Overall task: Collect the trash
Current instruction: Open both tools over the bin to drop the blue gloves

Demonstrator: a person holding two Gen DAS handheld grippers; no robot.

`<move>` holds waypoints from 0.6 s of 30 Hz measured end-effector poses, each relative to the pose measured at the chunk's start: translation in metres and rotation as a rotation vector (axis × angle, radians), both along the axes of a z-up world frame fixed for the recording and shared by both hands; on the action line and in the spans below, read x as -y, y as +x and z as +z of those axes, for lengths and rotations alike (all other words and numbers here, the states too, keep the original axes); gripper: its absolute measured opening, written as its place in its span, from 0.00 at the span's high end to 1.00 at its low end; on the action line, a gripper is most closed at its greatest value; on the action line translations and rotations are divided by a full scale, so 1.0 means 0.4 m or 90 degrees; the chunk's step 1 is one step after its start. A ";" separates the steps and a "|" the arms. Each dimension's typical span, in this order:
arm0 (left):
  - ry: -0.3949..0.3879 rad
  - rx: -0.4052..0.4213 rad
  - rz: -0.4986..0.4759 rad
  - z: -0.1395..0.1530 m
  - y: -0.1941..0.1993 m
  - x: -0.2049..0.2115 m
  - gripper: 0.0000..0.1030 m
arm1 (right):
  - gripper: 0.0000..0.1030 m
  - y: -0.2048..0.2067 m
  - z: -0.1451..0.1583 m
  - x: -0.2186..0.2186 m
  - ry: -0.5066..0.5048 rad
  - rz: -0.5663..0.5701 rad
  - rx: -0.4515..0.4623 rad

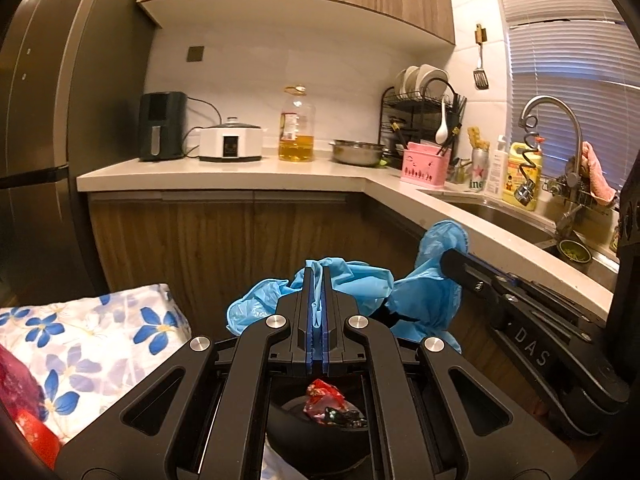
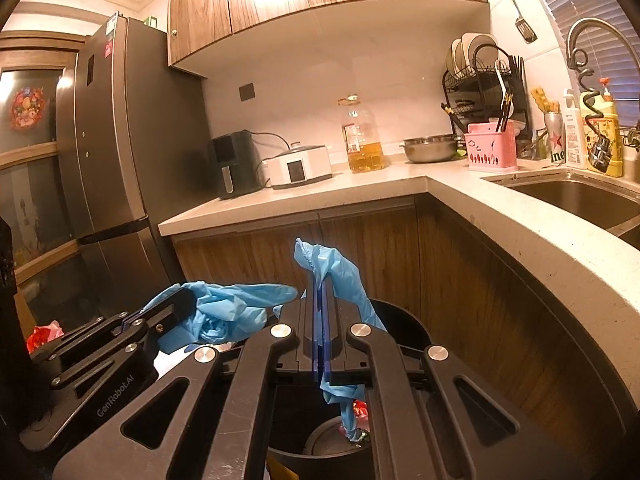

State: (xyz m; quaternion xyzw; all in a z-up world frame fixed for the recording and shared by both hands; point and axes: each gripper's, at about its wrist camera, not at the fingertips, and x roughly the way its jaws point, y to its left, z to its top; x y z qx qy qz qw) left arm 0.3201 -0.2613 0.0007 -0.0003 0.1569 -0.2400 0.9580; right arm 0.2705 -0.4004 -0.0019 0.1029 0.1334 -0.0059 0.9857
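Two black tongs, left tongs [image 1: 319,280] and right tongs [image 2: 320,296], are each pinching the thin blue plastic bag [image 1: 360,284], holding it stretched between them right above the round black bin [image 2: 404,320]

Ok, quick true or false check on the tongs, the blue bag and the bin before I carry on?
1. Both tongs are shut on the blue plastic bag. True: the left tongs and the right tongs each pinch a part of it.
2. The black bin is empty. False: red wrapper trash lies inside it.
3. The bin stands on the countertop. False: it sits low down, in front of the wooden cabinets.
4. An oil bottle stands on the countertop. True.
5. The bag is black. False: it is light blue.
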 end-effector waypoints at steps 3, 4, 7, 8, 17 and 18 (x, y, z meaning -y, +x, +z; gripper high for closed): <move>0.001 -0.002 -0.005 -0.006 0.008 0.006 0.98 | 0.97 0.006 -0.004 0.002 0.000 -0.002 -0.006; 0.001 -0.006 -0.008 -0.009 0.010 0.008 0.97 | 0.97 0.007 -0.005 0.003 0.003 -0.003 -0.005; 0.011 -0.006 -0.008 -0.014 0.017 0.016 0.83 | 0.88 0.009 -0.005 0.007 0.004 -0.011 -0.006; 0.012 -0.006 -0.007 -0.015 0.018 0.016 0.77 | 0.80 0.008 -0.006 0.009 0.006 -0.013 -0.005; -0.009 0.006 0.020 -0.021 -0.012 -0.039 0.28 | 0.60 -0.011 -0.005 0.016 0.010 -0.030 -0.005; -0.010 0.007 0.027 -0.023 -0.018 -0.050 0.25 | 0.57 -0.015 -0.006 0.016 0.010 -0.032 -0.005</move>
